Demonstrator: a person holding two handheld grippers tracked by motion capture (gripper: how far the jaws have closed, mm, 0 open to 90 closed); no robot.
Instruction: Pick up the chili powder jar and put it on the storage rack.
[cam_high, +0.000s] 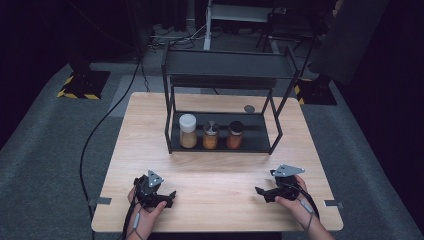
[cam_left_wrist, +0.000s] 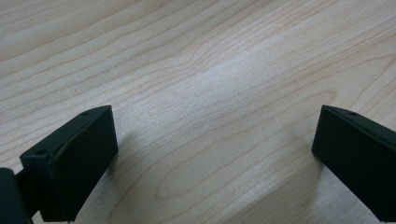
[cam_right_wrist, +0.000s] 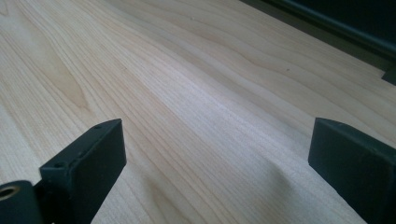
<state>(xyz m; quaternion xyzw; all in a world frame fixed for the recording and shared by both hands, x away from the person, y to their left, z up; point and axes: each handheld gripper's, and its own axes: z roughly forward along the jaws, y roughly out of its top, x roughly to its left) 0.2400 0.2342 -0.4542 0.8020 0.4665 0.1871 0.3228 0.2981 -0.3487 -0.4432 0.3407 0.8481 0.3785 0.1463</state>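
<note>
Left gripper (cam_high: 170, 196) at 7 o'clock, right gripper (cam_high: 260, 191) at 5, both low on the pale wood surface (cam_high: 215, 170), jaws wide apart, nothing btwn them. Black rack (cam_high: 222, 100) at 12, well apart from both. 3 jars on its lower shelf: white-lidded jar (cam_high: 188, 131), middle jar (cam_high: 210, 135), orange-red jar (cam_high: 235, 135). Dark room, grey floor (cam_high: 45, 150).

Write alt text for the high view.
A person's hands rest a left gripper and right gripper, jaws open, on a light wooden table. Beyond, a black two-tier rack holds three spice jars on its lower shelf.
</note>
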